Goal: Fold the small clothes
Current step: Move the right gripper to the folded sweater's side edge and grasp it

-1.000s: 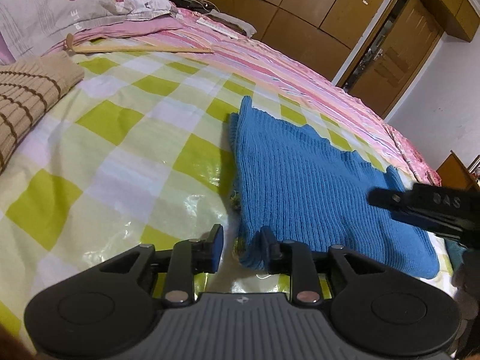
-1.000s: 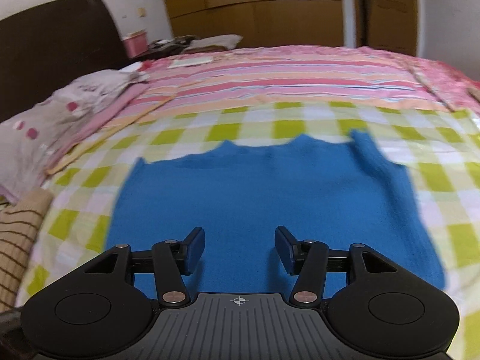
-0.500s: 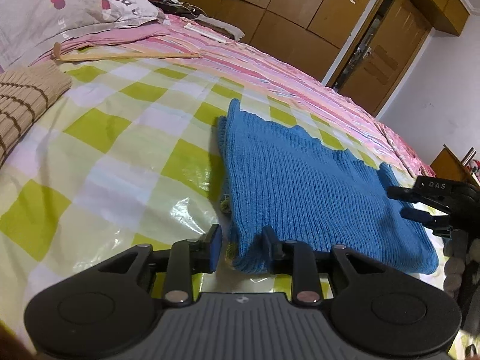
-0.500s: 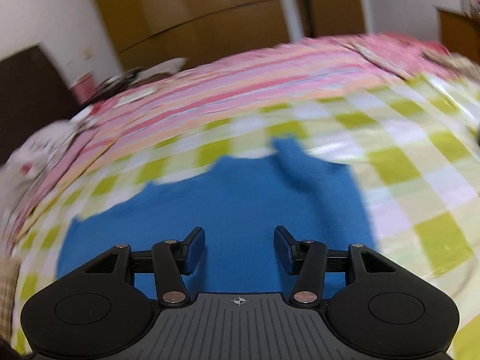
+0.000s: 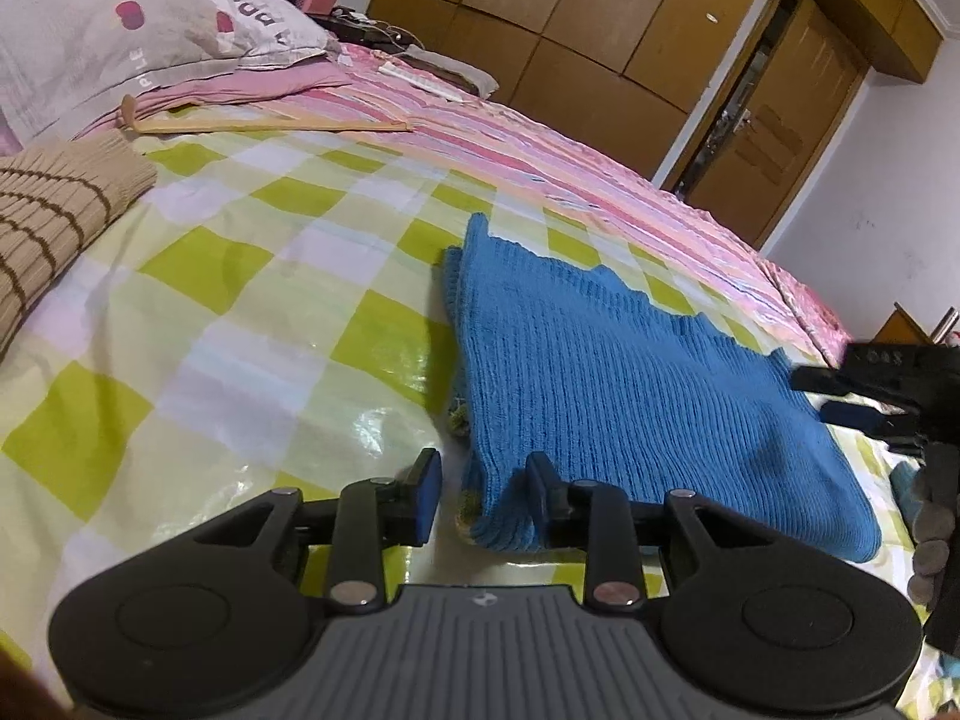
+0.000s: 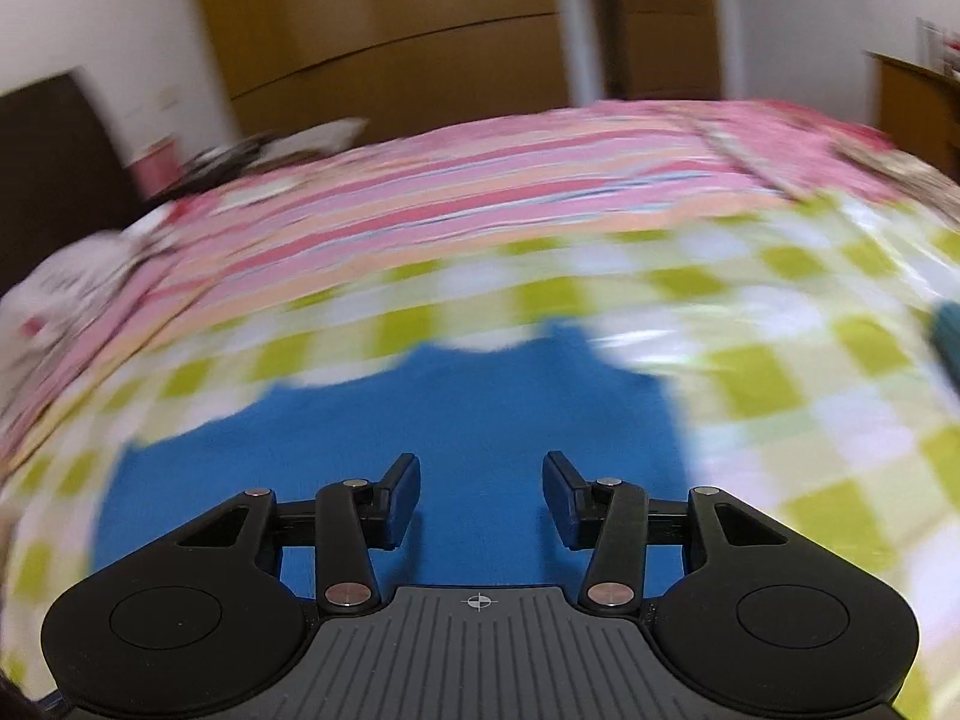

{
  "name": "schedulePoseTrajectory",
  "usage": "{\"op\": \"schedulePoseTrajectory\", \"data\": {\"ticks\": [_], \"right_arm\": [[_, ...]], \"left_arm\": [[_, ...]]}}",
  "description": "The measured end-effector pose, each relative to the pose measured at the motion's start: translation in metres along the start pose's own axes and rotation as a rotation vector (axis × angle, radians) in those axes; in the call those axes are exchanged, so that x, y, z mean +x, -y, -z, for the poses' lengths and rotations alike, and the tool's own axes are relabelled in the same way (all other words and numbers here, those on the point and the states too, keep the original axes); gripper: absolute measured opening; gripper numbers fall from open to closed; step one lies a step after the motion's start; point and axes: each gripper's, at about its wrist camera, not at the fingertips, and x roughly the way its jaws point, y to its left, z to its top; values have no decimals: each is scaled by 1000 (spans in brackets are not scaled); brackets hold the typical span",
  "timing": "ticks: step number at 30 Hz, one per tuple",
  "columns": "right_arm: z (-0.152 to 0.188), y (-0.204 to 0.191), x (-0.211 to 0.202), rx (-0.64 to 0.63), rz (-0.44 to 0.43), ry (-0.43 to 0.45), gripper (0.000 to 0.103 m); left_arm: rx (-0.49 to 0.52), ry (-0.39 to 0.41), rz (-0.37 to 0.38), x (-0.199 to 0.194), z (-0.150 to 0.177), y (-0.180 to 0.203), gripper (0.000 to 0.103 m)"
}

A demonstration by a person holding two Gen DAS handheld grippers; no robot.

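Observation:
A blue ribbed knit garment (image 5: pixel 612 372) lies flat on the green-and-white checked sheet (image 5: pixel 228 312); it also shows in the right wrist view (image 6: pixel 456 420). My left gripper (image 5: pixel 483 495) is open, its jaws on either side of the garment's near left corner, which sits between the fingers. My right gripper (image 6: pixel 480 498) is open and empty above the garment's near edge. The right gripper also shows at the right edge of the left wrist view (image 5: pixel 870 384), by the garment's right side. The right wrist view is motion-blurred.
A folded tan striped knit (image 5: pixel 54 222) lies at the left. A pillow (image 5: pixel 120 42) and a wooden hanger (image 5: pixel 264 123) lie at the bed's head. A pink striped blanket (image 5: pixel 540 144) covers the far side. Wooden wardrobes (image 5: pixel 600 18) stand behind.
My right gripper has swung to the right across the garment, blurring its view. My left gripper has stayed at the near left corner, drawing slightly closer to the fabric.

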Motion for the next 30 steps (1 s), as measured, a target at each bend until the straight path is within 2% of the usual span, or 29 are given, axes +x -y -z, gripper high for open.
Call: {"op": "schedulePoseTrajectory", "data": {"ticks": [5, 9, 15, 19, 23, 25, 27, 30], "right_arm": [[-1, -77, 11, -134, -166, -88, 52], [-4, -134, 26, -228, -246, -154, 61], [4, -198, 52, -370, -240, -245, 62], [16, -218, 67, -455, -180, -280, 62], [32, -232, 77, -591, -93, -273, 61], [33, -233, 79, -605, -91, -267, 56], [31, -230, 78, -609, -85, -266, 39], [22, -217, 75, -581, -97, -269, 23]], "left_arm": [[-40, -18, 15, 0, -1, -5, 36], [-54, -32, 31, 2, 0, -5, 37], [-58, -36, 42, 3, 0, -4, 40], [-54, -36, 41, 3, 1, -2, 40], [-40, -32, 32, 4, 2, 0, 41], [-33, -27, 29, 3, 3, 2, 41], [-28, -18, 26, 2, 5, 3, 42], [-9, 9, 26, -2, 8, 9, 48]]}}
